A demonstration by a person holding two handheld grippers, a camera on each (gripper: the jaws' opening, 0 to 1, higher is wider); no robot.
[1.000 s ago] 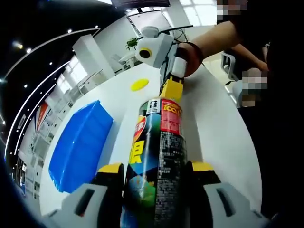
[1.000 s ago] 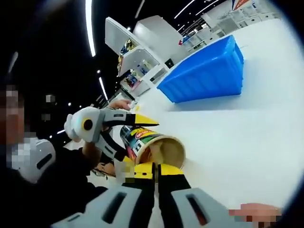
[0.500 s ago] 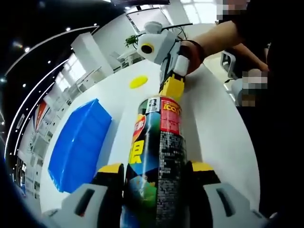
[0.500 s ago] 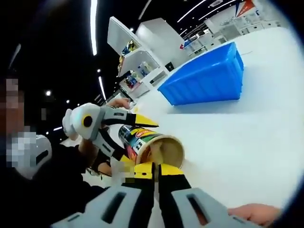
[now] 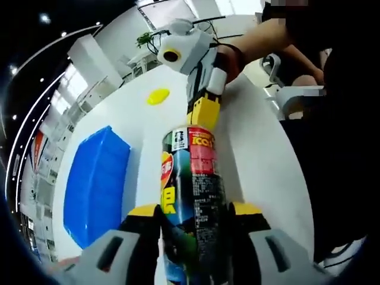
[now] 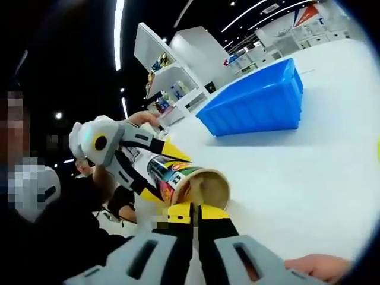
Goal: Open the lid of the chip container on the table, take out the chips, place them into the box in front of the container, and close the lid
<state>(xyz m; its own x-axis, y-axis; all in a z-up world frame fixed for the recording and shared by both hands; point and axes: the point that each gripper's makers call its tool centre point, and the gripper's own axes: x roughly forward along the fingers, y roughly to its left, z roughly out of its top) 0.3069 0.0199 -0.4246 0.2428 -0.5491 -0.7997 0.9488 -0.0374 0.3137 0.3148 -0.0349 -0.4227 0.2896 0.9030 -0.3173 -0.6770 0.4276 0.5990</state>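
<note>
L claw [image 5: 193,217] is pinching the chip can [image 5: 193,178] round its body, can lying tilted over the white worktop [image 5: 261,148]; R claw [image 6: 194,214] is pressed together at the can's open mouth [image 6: 208,189], ~6 o'clock of the rim; blue box [image 5: 95,184] sitting at 9 o'clock of the can; yellow lid [image 5: 158,95] lying at 11 o'clock, well apart.

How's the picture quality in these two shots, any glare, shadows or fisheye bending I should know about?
Left gripper view: strong fisheye bending curves the white table; the tall printed chip can is sharp; the bright windows behind are blown out.
Right gripper view: the blue plastic box casts a soft shadow on the table; ceiling lights streak across a dark background, and the near jaws are slightly soft.
</note>
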